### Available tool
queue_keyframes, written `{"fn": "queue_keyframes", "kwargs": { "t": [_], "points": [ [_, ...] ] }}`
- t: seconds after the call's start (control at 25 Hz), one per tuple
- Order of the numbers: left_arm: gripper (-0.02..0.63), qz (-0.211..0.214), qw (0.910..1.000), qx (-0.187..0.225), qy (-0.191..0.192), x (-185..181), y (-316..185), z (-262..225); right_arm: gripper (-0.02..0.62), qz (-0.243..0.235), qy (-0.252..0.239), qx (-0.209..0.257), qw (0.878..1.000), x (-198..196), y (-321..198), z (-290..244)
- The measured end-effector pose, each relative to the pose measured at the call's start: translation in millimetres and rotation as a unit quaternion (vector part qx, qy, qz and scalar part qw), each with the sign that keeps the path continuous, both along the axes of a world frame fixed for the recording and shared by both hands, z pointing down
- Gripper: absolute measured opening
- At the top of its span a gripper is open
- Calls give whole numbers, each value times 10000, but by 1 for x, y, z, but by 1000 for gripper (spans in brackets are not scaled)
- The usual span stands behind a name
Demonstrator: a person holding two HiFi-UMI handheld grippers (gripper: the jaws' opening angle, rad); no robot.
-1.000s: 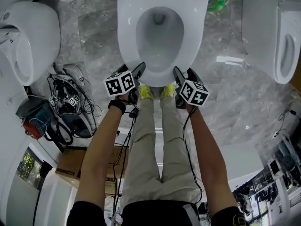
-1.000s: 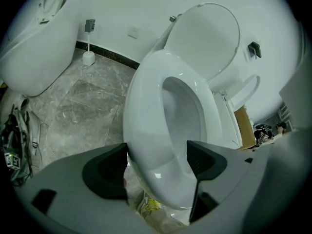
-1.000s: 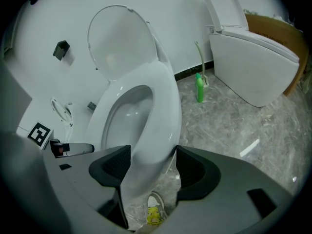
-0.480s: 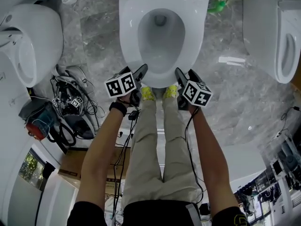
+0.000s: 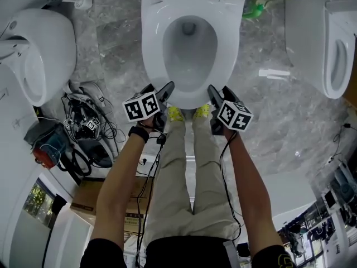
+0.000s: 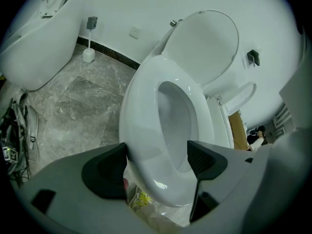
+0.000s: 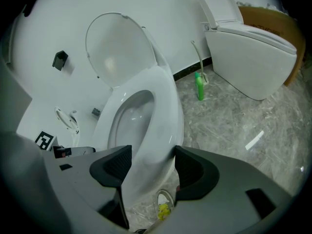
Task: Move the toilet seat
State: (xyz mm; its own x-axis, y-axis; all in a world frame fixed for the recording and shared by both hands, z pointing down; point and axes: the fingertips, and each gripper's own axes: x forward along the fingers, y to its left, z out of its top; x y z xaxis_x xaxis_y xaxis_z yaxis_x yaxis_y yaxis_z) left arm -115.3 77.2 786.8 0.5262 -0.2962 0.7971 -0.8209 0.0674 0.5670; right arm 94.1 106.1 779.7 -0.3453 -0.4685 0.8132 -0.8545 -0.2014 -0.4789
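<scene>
The white toilet seat (image 5: 153, 49) lies down on the bowl, with the lid (image 6: 209, 48) raised behind it. Both grippers are at the bowl's front end. My left gripper (image 5: 160, 92) is open, its jaws straddling the front-left of the seat (image 6: 141, 111) with a gap on the inner side; in the left gripper view (image 6: 155, 155) the bowl's inside shows past the rim. My right gripper (image 5: 215, 96) holds the front-right of the seat (image 7: 163, 111), and both pads (image 7: 187, 167) press against the rim in the right gripper view (image 7: 152, 162).
Another white toilet (image 5: 39, 54) stands at the left and a third (image 5: 323, 43) at the right. A green bottle (image 5: 256, 7) and a toilet brush (image 5: 83, 3) stand by the wall. Cables and tools (image 5: 78, 127) lie left of my legs, beside a cardboard box (image 5: 83, 191).
Hardly anything has moved. Both grippers stay at the front rim of the seat, and only the head camera has shifted a little.
</scene>
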Motion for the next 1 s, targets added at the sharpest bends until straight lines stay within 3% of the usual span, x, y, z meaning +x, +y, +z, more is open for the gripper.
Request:
{"fn": "queue_keyframes", "kwargs": {
  "t": [0.72,1.0],
  "points": [
    [387,55,9994,288,185,3,-6,-70,301,53,-16,303,9995,1,-6,-70],
    [387,-135,9988,397,266,2,-15,-99,302,137,-82,375,9992,1,-14,-99]
  ]
}}
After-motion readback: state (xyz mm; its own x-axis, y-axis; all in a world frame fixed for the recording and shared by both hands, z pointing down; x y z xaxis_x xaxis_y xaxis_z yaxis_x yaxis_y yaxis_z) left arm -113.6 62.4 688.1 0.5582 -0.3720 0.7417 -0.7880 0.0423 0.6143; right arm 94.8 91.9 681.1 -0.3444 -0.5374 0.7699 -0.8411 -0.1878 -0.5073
